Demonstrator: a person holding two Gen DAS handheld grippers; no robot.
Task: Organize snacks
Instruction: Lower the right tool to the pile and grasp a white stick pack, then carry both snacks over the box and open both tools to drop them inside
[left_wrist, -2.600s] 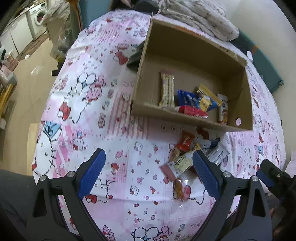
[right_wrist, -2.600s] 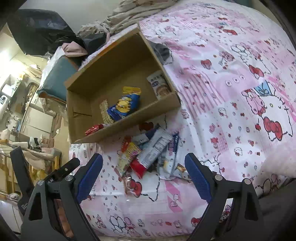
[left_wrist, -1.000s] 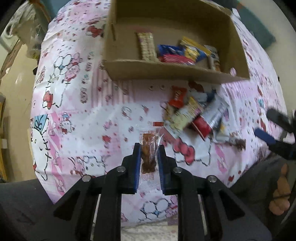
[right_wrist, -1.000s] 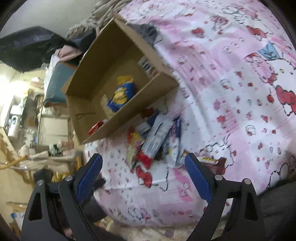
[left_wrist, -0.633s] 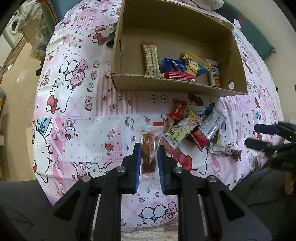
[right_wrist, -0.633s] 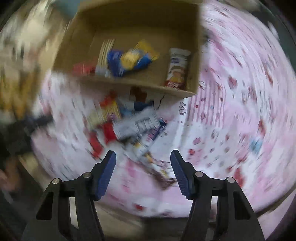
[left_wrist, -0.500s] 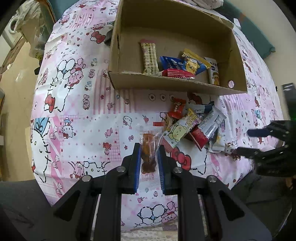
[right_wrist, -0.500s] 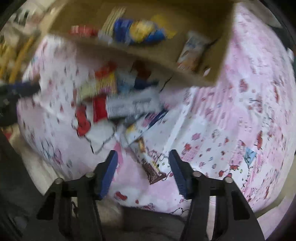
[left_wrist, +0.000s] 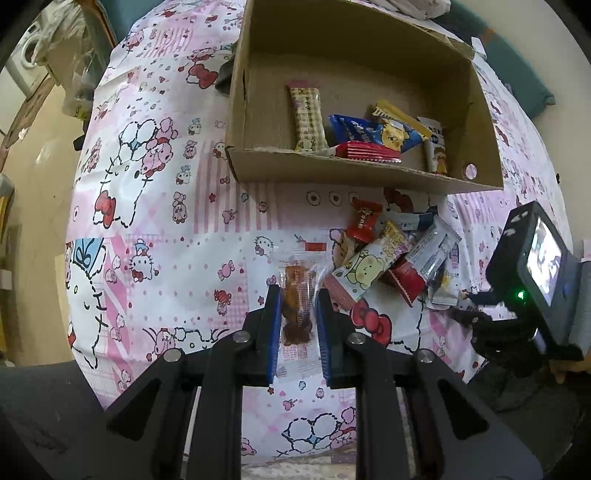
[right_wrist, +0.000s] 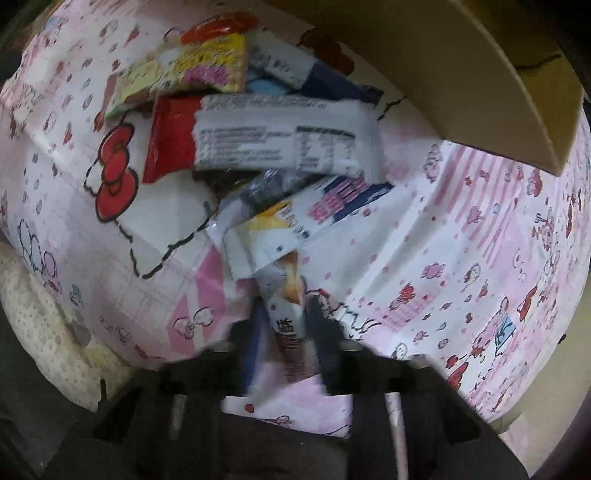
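My left gripper is shut on a clear packet with a brown snack, held above the bedsheet in front of the cardboard box. The box holds several snacks, among them a beige bar and a red packet. A pile of loose snacks lies in front of the box. In the blurred right wrist view my right gripper is low over the near end of the pile, its fingers close around a brown and white bar; whether they grip it is unclear.
The pink Hello Kitty sheet covers the bed. The right gripper's body with its lit screen shows at the right of the left wrist view. A floor and furniture lie off the bed's left edge. Bedding is heaped behind the box.
My right gripper has dropped to the near end of the pile and its fingers have narrowed around the brown and white bar. My left gripper keeps holding the clear packet, almost still.
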